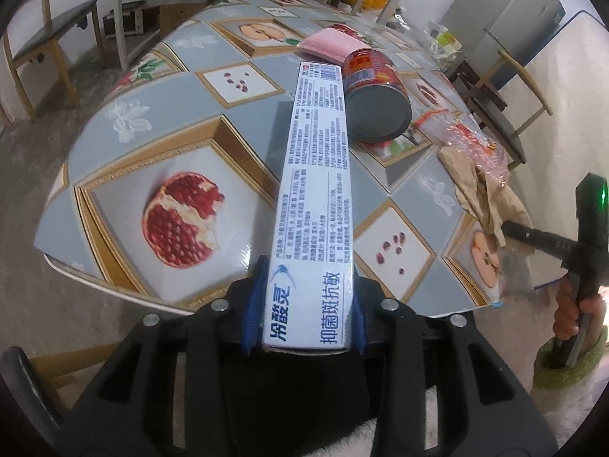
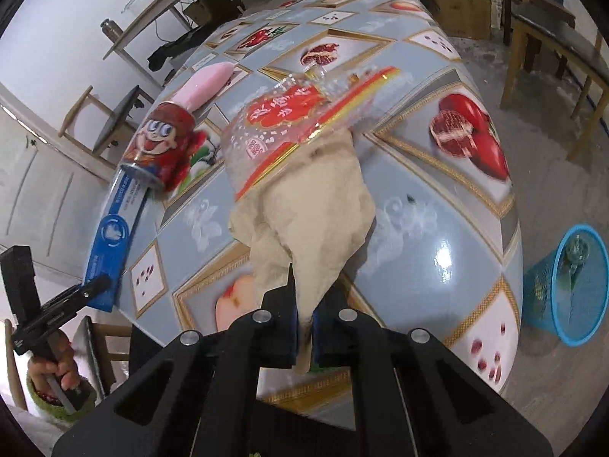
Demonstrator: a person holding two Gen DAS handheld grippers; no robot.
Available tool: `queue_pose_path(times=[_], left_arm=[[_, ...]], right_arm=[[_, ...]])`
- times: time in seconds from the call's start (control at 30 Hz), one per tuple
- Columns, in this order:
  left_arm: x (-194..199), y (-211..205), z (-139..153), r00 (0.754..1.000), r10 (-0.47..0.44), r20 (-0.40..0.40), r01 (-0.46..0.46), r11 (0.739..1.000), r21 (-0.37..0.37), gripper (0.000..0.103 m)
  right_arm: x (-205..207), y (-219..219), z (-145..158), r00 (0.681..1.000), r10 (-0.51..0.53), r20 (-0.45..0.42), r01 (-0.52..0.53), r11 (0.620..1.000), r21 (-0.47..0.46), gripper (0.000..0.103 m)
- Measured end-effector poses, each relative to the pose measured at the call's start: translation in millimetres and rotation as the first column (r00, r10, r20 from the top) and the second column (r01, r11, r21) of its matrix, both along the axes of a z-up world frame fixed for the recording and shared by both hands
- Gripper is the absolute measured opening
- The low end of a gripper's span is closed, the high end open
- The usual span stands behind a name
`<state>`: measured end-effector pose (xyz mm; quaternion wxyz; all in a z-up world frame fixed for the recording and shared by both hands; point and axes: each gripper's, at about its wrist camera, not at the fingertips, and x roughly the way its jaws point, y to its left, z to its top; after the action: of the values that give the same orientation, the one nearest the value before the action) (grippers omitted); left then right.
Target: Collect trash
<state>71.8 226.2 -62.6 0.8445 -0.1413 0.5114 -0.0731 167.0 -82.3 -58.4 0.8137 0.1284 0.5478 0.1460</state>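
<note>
Toothpaste box (image 1: 318, 198), white-blue with Chinese print and a barcode, clamped at its near end in left gripper (image 1: 308, 304), jutting over worktop (image 1: 160, 122) near its edge. Crumpled beige paper (image 2: 316, 228) pinched tight in right gripper (image 2: 302, 327), clear red-printed wrapper (image 2: 297, 122) on it. Cartoon can (image 2: 163, 148) lies beside box. Blue bin (image 2: 571, 289) on open floor past the worktop's right edge.

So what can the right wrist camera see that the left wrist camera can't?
Only the right wrist view shows the blue bin on the floor, and the right gripper shut on the brown paper.

Only the left wrist view shows the left gripper clamped on the toothpaste box, and the fridge.

Both show the table, the red can, the pink pack, the box, the paper and the clear wrapper.
</note>
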Motion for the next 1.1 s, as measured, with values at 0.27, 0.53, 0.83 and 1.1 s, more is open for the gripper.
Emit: queue_pose_path(times=[0.27, 0.53, 0.83, 1.1], left_arm=[[2, -2, 5, 1.000, 0.008, 0.016, -0.007, 1.000, -0.027, 0.048], [16, -6, 10, 0.999, 0.009, 0.040, -0.009, 1.000, 0.002, 0.054], [32, -24, 34, 0.987, -0.027, 0.159, 0.013, 0.996, 0.088, 0.065], [45, -26, 24, 0.994, -0.021, 0.112, 0.006, 0.992, 0.126, 0.065]], right_arm=[[-8, -13, 1, 0.999, -0.032, 0.020, 0.031, 0.999, 0.034, 0.008], [-3, -16, 13, 0.993, -0.076, 0.094, 0.076, 0.997, -0.005, 0.046], [7, -8, 11, 0.989, -0.074, 0.130, 0.081, 0.995, -0.056, 0.056], [15, 2, 12, 0.983, -0.043, 0.177, 0.066, 0.990, -0.126, 0.067]])
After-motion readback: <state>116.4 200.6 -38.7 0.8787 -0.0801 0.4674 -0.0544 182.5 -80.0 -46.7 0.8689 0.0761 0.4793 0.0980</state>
